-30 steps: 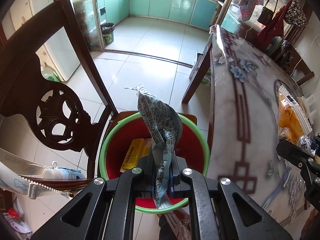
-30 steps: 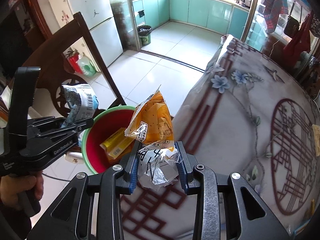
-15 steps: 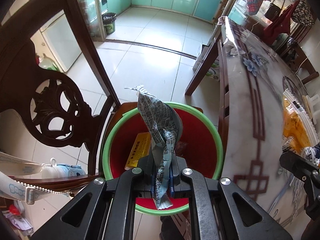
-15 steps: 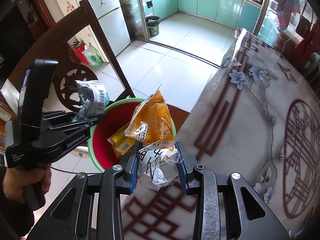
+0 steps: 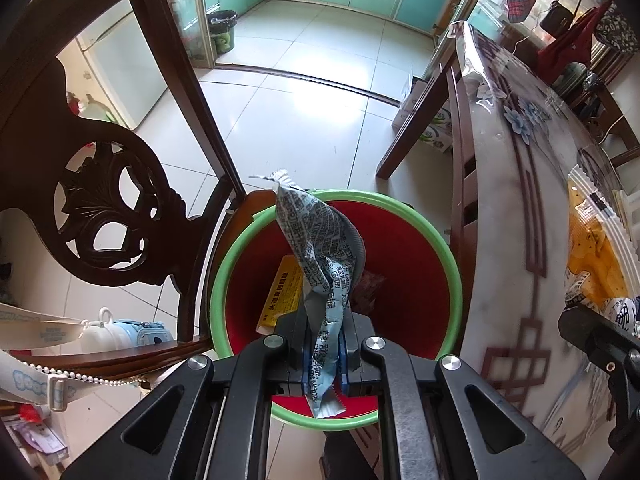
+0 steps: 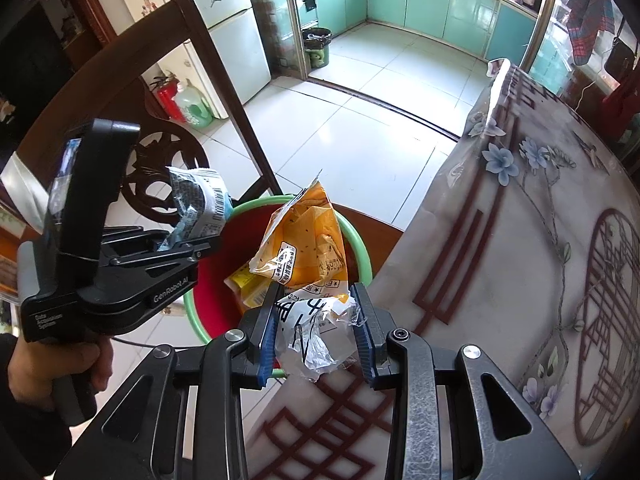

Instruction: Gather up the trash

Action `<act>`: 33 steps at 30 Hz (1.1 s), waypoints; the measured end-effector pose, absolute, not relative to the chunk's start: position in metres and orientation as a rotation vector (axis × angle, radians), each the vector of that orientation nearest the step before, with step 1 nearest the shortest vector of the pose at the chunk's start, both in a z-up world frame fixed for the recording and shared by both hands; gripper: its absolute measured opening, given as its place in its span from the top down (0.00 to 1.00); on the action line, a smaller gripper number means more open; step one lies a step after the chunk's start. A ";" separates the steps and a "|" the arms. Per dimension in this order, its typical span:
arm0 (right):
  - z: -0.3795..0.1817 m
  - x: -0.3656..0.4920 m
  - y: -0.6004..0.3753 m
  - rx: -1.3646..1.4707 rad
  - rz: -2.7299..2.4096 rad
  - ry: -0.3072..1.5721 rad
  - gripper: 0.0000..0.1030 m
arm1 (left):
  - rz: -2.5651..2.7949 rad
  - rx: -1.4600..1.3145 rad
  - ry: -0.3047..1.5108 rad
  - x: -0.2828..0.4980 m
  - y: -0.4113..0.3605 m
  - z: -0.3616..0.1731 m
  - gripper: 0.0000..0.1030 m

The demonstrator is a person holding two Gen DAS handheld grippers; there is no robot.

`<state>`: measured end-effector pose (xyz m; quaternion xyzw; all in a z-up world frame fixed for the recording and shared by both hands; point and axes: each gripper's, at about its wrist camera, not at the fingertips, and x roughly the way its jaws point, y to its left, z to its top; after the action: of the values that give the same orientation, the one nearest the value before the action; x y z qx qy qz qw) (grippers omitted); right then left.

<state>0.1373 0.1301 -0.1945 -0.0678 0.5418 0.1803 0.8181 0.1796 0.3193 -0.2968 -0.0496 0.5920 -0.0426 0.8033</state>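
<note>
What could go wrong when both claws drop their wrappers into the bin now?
1. The right claw holds its orange wrapper over the bin's rim beside the table; released here, it might land outside.
2. The blue wrapper is long and pinched flat in the left claw; it could cling to the pads or drape over the rim.
</note>
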 end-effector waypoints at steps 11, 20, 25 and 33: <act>-0.202 0.140 0.141 -0.141 0.410 1.165 0.69 | -0.075 -0.089 1.319 0.184 0.326 -0.311 0.92; -0.206 0.140 0.148 -0.148 0.435 1.178 0.69 | -0.061 -0.086 1.337 0.189 0.332 -0.316 0.91; -0.205 0.138 0.147 -0.145 0.430 1.171 0.66 | -0.053 -0.087 1.353 0.192 0.332 -0.319 0.76; -0.202 0.140 0.144 -0.152 0.422 1.152 0.49 | -0.022 -0.076 1.329 0.197 0.332 -0.313 0.39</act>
<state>0.1398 0.1441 -0.2024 -0.0711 0.5401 0.1979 0.8149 0.1969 0.3325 -0.3126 -0.0351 0.6164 -0.0100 0.7866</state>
